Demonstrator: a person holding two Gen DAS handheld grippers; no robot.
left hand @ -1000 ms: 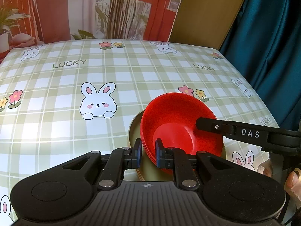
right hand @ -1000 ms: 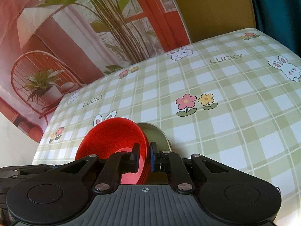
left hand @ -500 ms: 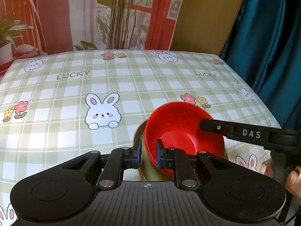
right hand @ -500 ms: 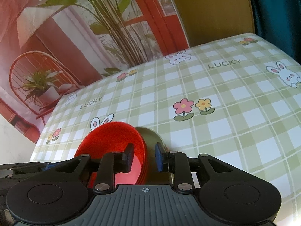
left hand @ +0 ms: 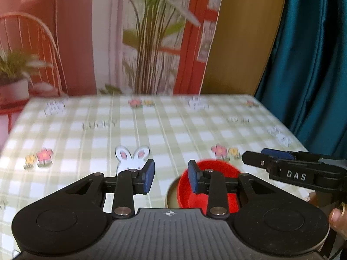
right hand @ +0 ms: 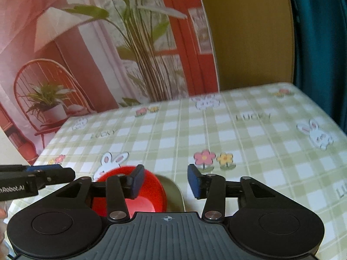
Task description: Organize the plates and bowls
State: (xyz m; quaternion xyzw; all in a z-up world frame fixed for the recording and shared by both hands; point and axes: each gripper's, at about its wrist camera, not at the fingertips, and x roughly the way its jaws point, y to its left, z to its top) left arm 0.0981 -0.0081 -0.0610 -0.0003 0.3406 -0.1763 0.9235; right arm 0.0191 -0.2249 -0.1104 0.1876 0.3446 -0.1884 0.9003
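- The round glossy red plastic bowl (left hand: pixel 213 169) sits upright, its mouth facing up. Being round, it shows no long axis.
- The bowl's interior is a uniform bright red with a lighter patch at the bottom in the right wrist view (right hand: pixel 141 202). Whether it is one bowl or a nested stack cannot be told.
- The bowl rests on a round olive-green plate (left hand: pixel 172 200), which lies flat. A crescent of the plate shows to the left of the bowl in the left wrist view and to the right of it in the right wrist view (right hand: pixel 174 191).
- The left gripper (left hand: pixel 171 178) has its blue-padded fingers spread wide apart with nothing between them. It is clear of the bowl, whose near part lies behind the right-hand finger.
- The right gripper (right hand: pixel 166 181) is likewise spread wide and holds nothing. The bowl lies behind its left-hand finger.
- The surface (left hand: pixel 173 130) carries a green-and-white checked cloth printed with rabbits, flowers and the word "LUCKY". The bowl and plate stand towards its near edge.
- Beyond the bowl, at the far edge of the surface, hangs a printed backdrop showing a plant, a red frame and a chair (right hand: pixel 130 43). A teal curtain (left hand: pixel 303 65) hangs to the right of it.
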